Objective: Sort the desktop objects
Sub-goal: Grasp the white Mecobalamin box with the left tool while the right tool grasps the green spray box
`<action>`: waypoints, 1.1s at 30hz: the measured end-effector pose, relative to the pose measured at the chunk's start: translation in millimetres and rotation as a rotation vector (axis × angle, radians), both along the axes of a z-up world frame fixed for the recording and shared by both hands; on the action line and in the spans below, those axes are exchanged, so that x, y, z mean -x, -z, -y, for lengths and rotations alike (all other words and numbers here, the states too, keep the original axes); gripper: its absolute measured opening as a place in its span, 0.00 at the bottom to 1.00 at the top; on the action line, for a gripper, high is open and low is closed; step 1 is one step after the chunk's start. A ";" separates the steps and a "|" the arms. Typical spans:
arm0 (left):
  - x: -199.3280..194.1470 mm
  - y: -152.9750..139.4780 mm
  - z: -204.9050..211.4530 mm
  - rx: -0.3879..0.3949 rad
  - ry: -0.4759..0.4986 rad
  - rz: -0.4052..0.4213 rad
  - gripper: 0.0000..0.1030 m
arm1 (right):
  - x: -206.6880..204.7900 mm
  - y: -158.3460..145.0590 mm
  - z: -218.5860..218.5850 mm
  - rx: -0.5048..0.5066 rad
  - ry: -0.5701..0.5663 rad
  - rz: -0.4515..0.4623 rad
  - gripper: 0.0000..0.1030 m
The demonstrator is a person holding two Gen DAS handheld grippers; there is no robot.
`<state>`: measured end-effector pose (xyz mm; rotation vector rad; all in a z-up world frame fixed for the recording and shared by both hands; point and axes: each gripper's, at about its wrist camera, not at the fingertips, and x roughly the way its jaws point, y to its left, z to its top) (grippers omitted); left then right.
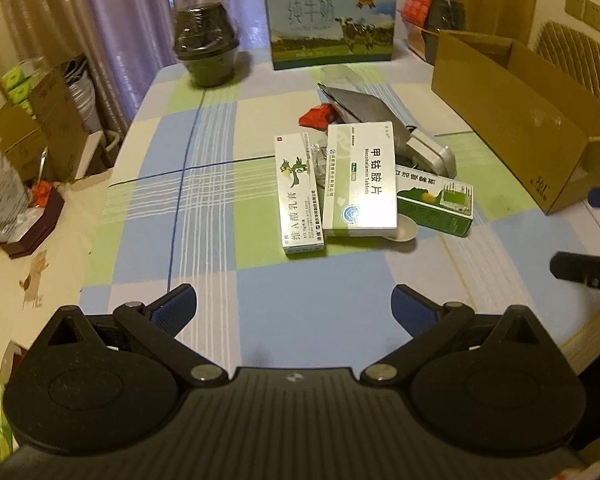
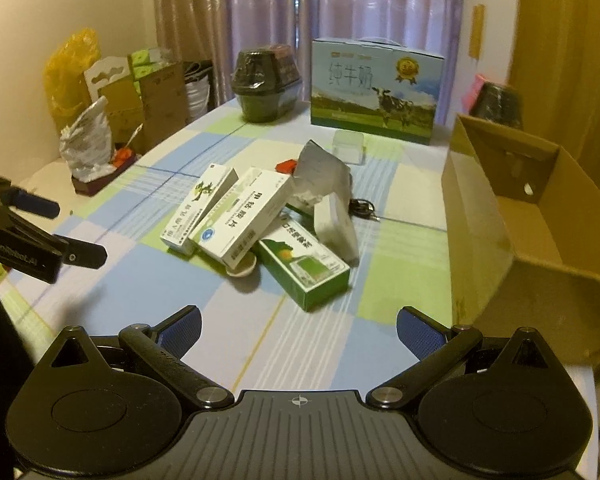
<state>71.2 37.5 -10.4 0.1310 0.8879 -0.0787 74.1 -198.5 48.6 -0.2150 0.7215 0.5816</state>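
heap of desktop objects, mid tabletop (image 1: 204, 216), just beside the empty cardboard box (image 1: 512, 120).
- white tablet box (image 1: 360, 180): on top of the heap, light, stiff card; likely best pinched across its narrow sides.
- cream box (image 1: 298, 196): beside it, away from the cardboard box; same handling.
- green box (image 2: 304, 268): nearer the cardboard box; glossy, may slip.
- silver pouch (image 2: 322, 172): behind; soft, crinkly.
- left gripper (image 1: 294, 308): jaws wide, holding nothing.
- right gripper (image 2: 298, 330): jaws wide, holding nothing.
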 end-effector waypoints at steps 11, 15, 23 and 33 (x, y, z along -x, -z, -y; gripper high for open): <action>-44.9 12.8 18.5 0.048 0.160 -0.005 0.83 | -51.8 27.3 -8.7 0.058 -0.077 0.000 0.88; -62.2 21.7 29.9 0.069 0.208 -0.003 0.83 | -64.1 35.5 -13.3 0.069 -0.118 0.000 0.86; -100.1 41.2 31.0 0.157 0.231 0.002 0.83 | -88.5 55.7 -22.9 0.082 -0.189 -0.016 0.80; -127.3 53.3 36.6 0.170 0.307 -0.023 0.79 | -114.9 72.0 -28.7 0.078 -0.223 -0.051 0.74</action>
